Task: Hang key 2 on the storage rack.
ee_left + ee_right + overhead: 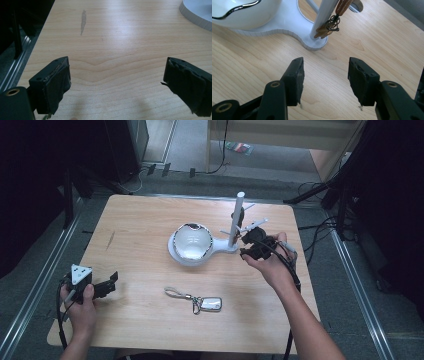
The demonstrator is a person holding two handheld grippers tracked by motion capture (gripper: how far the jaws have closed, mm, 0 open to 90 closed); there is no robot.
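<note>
Two black two-jaw grippers are at work over a light wooden table [145, 220], and the landmark between them is a white plastic stand [227, 247] with a round base, an upright white post [237, 217] and thin side pegs.

A glossy white ceramic bowl with a dark wavy rim [192, 240] sits on the wide end of that stand. A brown leather strap with a dark metal ring [334, 18] hangs against the post, near its foot.

The right gripper [325, 66] sits just beside the stand's post end, on the side away from the bowl, with a hand wrapped around its body. Its jaws stand partly apart with bare table between them; nothing is pinched.

The left gripper [116, 75] rests well apart from the stand, near the table's front left corner, held in the other hand. Its jaws are spread wide over bare wood, gripping nothing.

A silver key fob on a grey loop strap [200, 301] lies flat on the table in front of the stand, between the two hands and touching neither gripper.
</note>
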